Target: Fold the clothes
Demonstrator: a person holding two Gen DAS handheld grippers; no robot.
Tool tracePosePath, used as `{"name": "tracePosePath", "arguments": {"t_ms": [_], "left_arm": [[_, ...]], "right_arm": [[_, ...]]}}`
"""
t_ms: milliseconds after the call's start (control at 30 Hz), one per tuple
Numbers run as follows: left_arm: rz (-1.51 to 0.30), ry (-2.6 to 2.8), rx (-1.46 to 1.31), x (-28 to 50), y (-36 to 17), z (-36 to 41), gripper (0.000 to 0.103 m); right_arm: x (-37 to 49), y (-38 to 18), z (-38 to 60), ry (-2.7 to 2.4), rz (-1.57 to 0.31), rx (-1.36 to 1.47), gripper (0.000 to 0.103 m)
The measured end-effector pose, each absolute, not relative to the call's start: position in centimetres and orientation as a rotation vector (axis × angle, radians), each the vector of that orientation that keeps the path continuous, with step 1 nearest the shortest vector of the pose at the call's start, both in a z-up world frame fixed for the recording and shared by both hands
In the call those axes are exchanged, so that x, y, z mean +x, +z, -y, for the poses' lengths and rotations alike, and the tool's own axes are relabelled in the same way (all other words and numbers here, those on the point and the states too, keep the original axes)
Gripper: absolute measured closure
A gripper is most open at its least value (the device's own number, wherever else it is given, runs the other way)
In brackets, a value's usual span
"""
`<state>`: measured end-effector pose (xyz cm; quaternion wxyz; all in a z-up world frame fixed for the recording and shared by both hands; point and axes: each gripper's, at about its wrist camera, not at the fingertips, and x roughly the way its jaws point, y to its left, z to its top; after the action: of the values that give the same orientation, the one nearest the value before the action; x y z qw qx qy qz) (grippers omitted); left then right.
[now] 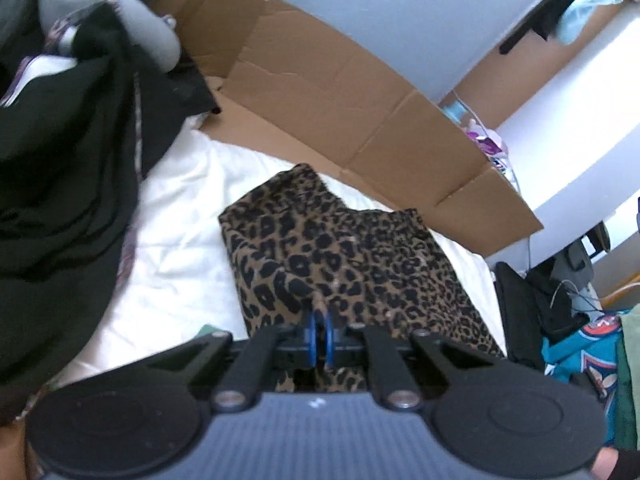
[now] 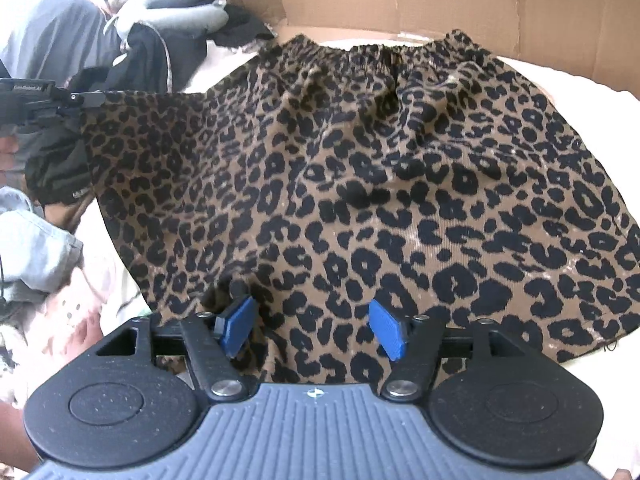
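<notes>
- Just ahead of my left gripper (image 1: pixel 320 334), the leopard-print skirt (image 1: pixel 344 264) lay on the white bed sheet (image 1: pixel 180 248), and the blue fingers (image 1: pixel 310 336) were pinched together on a ridge of its near edge, so I judged the cloth held.
- Beyond those fingers the skirt looked narrowed and doubled over itself, its far end close to the flattened cardboard (image 1: pixel 320 92); I took that as a first fold under way, not finished.
- In the right wrist view my right gripper (image 2: pixel 314 330) hovered over the skirt (image 2: pixel 360 184) with its fingers (image 2: pixel 238 326) spread wide; fabric lay under them, but the pads pressed on nothing.
- Far off to the left of those fingers, the left gripper (image 2: pixel 86 98) gripped the skirt's corner and held it off the sheet.
- Left of the left fingers, a heap of dark clothes (image 1: pixel 60 168) waited unfolded, with a grey garment (image 1: pixel 120 12) behind it.
- My reading: one garment was partly folded, no finished stack was visible, and most of the job remained.
</notes>
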<state>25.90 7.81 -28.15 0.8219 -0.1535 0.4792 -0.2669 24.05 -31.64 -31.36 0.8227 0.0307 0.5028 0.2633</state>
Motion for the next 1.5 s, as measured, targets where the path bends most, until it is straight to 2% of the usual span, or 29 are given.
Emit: {"name": "tracePosePath", "arguments": {"t_ms": [333, 767, 1300, 1500], "left_arm": [[-1.03, -0.554, -0.299, 25.4, -25.4, -3.7, 0.098], [-1.057, -0.643, -0.31, 24.8, -25.6, 2.6, 0.098], [-1.183, -0.783, -0.333, 23.6, -28.3, 10.5, 0.097], [-1.228, -0.805, -0.337, 23.2, -29.2, 12.7, 0.097]], "right_arm": [[25.7, -28.7, 31.8, 0.565, -1.014, 0.204, 0.033], [27.6, -22.7, 29.1, 0.613, -0.833, 0.209, 0.033], [26.6, -24.8, 25.9, 0.61, -0.855, 0.169, 0.033], [26.6, -25.8, 25.7, 0.518, -0.806, 0.122, 0.034]]}}
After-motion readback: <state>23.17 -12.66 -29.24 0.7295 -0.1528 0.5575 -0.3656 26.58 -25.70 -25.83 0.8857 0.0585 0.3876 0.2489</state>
